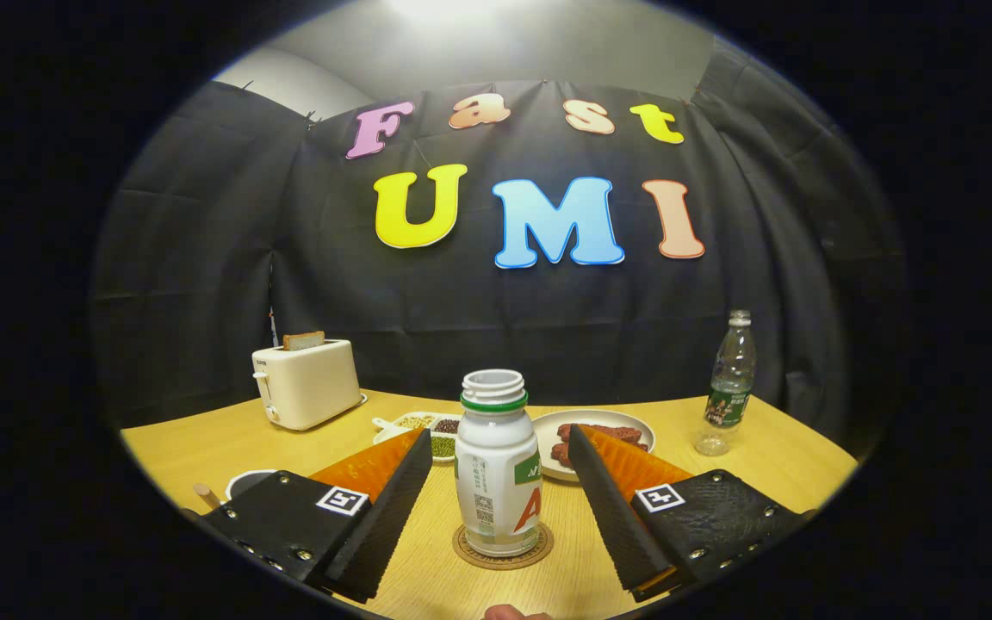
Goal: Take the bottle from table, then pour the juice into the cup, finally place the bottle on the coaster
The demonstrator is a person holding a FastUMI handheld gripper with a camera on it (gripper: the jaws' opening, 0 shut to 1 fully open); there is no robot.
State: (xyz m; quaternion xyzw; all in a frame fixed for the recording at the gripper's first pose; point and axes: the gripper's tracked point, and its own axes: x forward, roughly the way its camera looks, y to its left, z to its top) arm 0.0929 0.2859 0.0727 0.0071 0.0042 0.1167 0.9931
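- Gripper view: I have the gripper (pixel 500 456) with its jaws spread wide, one finger on each side of the bottle (pixel 498 465), and clear gaps between both fingers and the bottle body. Neither pad touches it.
- The bottle stands upright at 12 o'clock just ahead of me, cap off, its base sitting on the round coaster (pixel 503 549) on the table (pixel 203 456). From this I judge the placing is done and the step in hand is letting go and backing off.
- A dark-rimmed cup (pixel 248 482) peeks out at about 10 o'clock behind my left finger; I cannot tell what is in it.
- Beyond the bottle, a plate of sausages (pixel 595 435) sits at 1 o'clock, small dishes of beans (pixel 431 428) at 11, a toaster (pixel 306 383) further off at 10, a clear water bottle (pixel 728 387) at 2.
- To finish well, I would draw straight back toward 6 o'clock, keeping the jaws wide and level so neither finger clips the bottle; it is tall and open-topped, so a side knock could tip and spill it.
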